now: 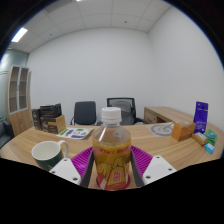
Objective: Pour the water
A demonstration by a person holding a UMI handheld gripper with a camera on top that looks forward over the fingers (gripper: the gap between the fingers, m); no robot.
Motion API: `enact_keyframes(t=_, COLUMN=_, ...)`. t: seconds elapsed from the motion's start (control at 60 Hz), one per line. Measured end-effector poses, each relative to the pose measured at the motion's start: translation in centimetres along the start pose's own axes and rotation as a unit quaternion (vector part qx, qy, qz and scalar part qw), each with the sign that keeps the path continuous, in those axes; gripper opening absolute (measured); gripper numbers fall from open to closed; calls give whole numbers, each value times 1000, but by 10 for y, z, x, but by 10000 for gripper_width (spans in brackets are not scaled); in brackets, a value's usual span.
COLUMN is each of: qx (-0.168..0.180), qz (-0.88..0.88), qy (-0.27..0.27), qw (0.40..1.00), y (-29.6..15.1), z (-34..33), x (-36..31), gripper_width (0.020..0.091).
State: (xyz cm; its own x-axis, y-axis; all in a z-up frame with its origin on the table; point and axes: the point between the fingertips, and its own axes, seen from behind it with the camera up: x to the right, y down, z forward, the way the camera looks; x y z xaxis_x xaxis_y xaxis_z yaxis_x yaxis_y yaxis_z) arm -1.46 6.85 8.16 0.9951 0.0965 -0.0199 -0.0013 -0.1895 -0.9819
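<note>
A plastic bottle (111, 152) with a white cap and a yellow-orange label stands upright between my fingers, filling the gap. Both purple pads (80, 160) press against its sides, so my gripper (111, 172) is shut on it. The bottle looks lifted a little above the wooden table (160, 145). A green-and-white mug (48, 153) stands on the table just left of the left finger, its mouth open upward.
Beyond the bottle stand two office chairs (121, 108) at the table's far side. Dark boxes (47, 118) sit at the back left. A cardboard box (182, 130) and a purple carton (201, 116) stand to the right. A shelf is against the left wall.
</note>
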Motion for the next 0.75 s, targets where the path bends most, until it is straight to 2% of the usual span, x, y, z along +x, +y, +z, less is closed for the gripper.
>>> enact_keyframes(t=0.067, qx=-35, qz=-7, qy=1, qw=999, y=9, z=-6, x=4, gripper_width=852)
enact_keyframes(t=0.117, qx=-33, qz=-9, qy=0, qw=999, y=3, z=-13, x=6, gripper_width=822)
enact_keyframes(t=0.2, qx=-30, qz=-8, qy=0, qw=1000, y=-3, z=-34, x=9, gripper_width=856)
enact_keyframes(t=0.4, qx=-21, qz=-4, qy=-37, qw=999, y=-7, z=-112, x=-3, gripper_width=849)
enact_keyframes(t=0.5, qx=-15, qz=0, qy=-39, qw=999, y=-7, z=-152, x=-4, gripper_width=848)
enact_keyframes(t=0.75, qx=-17, qz=15, qy=-44, qw=999, y=15, z=-224, x=-2, gripper_width=841)
